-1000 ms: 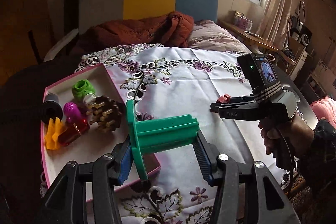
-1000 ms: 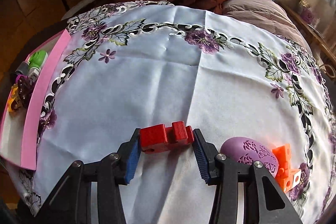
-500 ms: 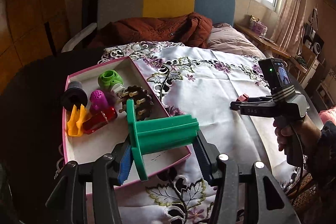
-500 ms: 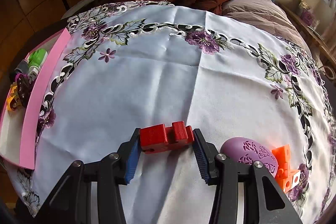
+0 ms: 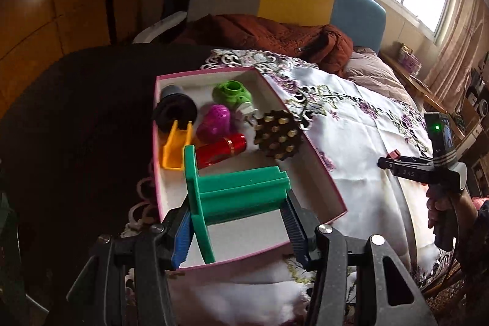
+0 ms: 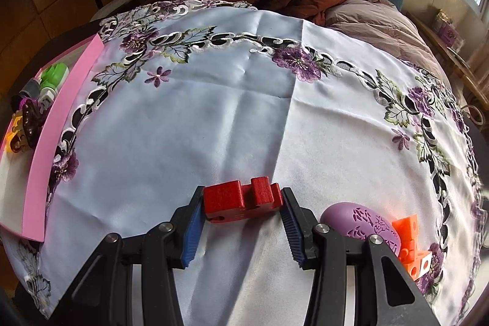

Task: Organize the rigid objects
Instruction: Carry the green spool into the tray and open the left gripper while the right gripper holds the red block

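The left gripper (image 5: pixel 237 216) has swung across from the tablecloth to the pink box (image 5: pixel 331 188) over the last second: where the box earlier sat off to the left of its view, the green bracket (image 5: pixel 238 191) it carries now hangs over the bare white floor of the box, at the near end. The blue pads press on both ends of the bracket, whose flat flange sits against the left pad. That puts the step close to its finish, by the look of it; what remains is to lower the piece and let go.

Just beyond the bracket, inside the box, lie the yellow piece (image 5: pixel 175 147) and the red cylinder (image 5: pixel 221 148), then the dark studded disc (image 5: pixel 276 136), the magenta perforated egg (image 5: pixel 214 121), the black-and-grey spool (image 5: pixel 174 109) and the green fitting (image 5: pixel 232 92) at the far end (a crowded far half, so the near floor seems the easiest landing spot).

The right gripper (image 6: pixel 241 205) has kept still, its narrow jaws clamped on the red block (image 6: pixel 241 199), low over the embroidered tablecloth (image 6: pixel 214 112) and well apart from the box at the left edge. Just beside its right finger rest the purple egg (image 6: pixel 362 220) and, further right, the orange cube cluster (image 6: pixel 412 246), not yet sorted.
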Tool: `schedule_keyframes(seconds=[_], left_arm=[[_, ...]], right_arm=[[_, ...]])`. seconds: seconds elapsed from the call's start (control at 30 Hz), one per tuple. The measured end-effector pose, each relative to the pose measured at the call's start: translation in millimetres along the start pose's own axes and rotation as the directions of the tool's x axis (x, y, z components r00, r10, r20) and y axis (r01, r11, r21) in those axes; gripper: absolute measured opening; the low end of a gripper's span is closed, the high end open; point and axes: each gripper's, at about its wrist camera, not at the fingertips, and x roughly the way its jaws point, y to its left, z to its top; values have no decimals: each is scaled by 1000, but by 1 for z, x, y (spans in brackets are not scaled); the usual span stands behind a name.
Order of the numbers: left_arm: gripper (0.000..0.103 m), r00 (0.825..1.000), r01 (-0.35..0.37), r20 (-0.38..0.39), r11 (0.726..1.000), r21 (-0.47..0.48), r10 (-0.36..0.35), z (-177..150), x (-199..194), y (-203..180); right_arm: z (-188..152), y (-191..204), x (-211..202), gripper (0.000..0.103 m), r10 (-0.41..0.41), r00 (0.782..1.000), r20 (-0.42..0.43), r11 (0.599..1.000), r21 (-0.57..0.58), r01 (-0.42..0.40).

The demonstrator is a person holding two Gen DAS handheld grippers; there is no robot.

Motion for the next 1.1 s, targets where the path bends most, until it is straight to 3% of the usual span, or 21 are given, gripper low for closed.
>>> schedule_keyframes(seconds=[0.2,0.33,0.8,0.97,1.1], left_arm=[[54,1000,-9,-18,991,-134,6,-8,-7,50],[54,999,0,-43,986,-169,-7,-13,-3,59],[54,993,62,-98,996,-64,-68,8,41,20],[54,984,2,-177,997,-80,-16,11,71,25],[54,986,-30,-167,999,-36,24,15,82,22]], right_arm=[[0,1,0,48,-9,1000,2,1000,-12,9],[0,2,0,48,-13,1000,1,1000,-18,13],[0,3,-1,48,-23,1000,0,999,-31,23],[1,3,0,48,-23,1000,0,999,-31,23],[1,4,0,48,-23,1000,2,999,-38,23]])
